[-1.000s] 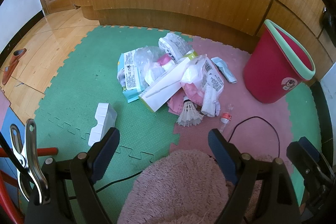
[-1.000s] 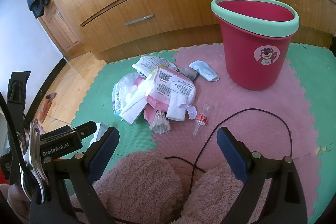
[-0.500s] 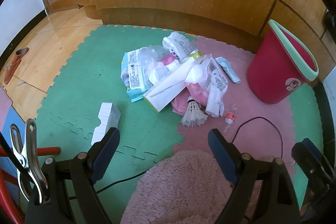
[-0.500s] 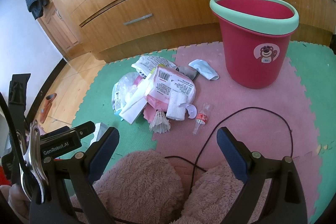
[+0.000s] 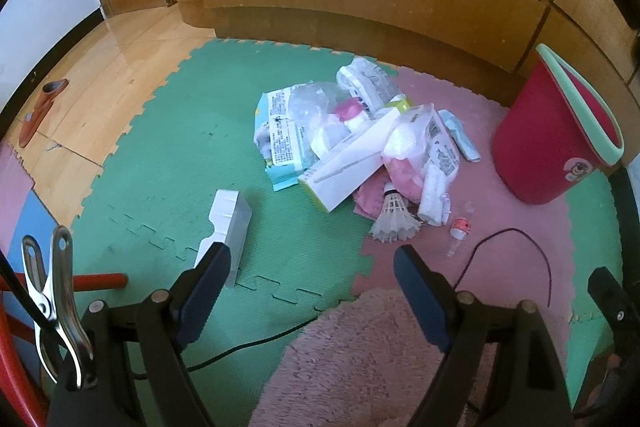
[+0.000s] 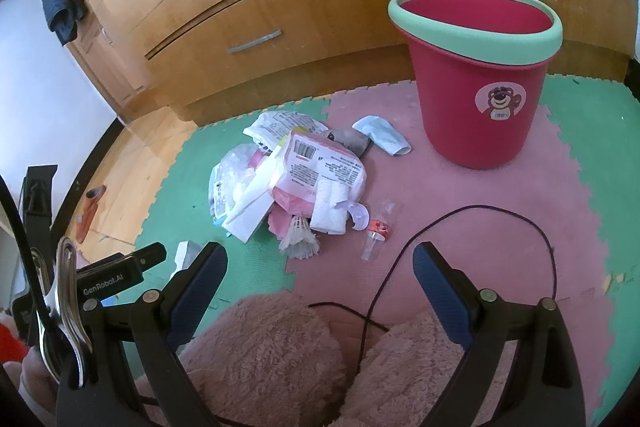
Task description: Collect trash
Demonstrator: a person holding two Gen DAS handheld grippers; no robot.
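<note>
Spread wide and empty, left gripper (image 5: pixel 308 275) and right gripper (image 6: pixel 320 267) poised low over foam mats, aimed at trash pile (image 5: pixel 352 151) heaped mid-floor; red bin (image 6: pixel 480 87) upright just beside it, apparently placed within easy reach for dropping

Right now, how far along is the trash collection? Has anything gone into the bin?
Nothing looks done: the part of the red bin interior that shows is bare, though its bottom is hidden. Nothing is in hand: the left gripper and right gripper are both open, short of the litter. Left: the whole trash pile, the shuttlecock, the small bottle, the blue wrapper and the white box.
</note>
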